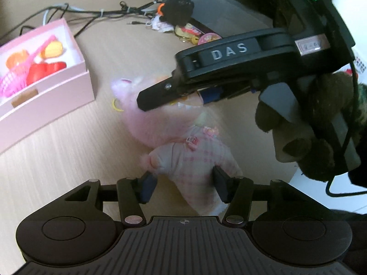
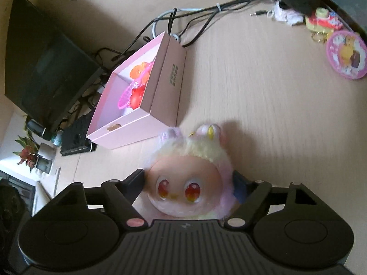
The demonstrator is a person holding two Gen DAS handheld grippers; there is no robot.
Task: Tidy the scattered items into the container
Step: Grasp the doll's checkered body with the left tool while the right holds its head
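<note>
Busy table (image 2: 263, 105) here: a pink box (image 1: 52, 96) sits open at the left with an orange toy, a red toy and a pink net scoop (image 1: 16, 78) already inside, a tangle of cables (image 2: 197, 11) trails behind it, and off to the far right lie a round pink badge (image 2: 346, 55), a yellow-and-red trinket (image 2: 323, 21) and a black fuzzy toy (image 1: 179, 9). A dark monitor (image 2: 43, 68) stands beyond the box. Nothing lies between the doll (image 2: 190, 181) and the box; the box's near corner is just beside the doll's ears. The doll lies on the table, and both sets of tongs are on it: the left tongs (image 1: 183, 184) are pinched on its pink checked body, pads pressing the cloth from either side, while the right tongs (image 2: 189, 183) clamp its furry head, face turned up to the camera. From the left view, a gloved hand (image 1: 321, 123) holds the right tool, whose finger lies across the doll's pink fur.
</note>
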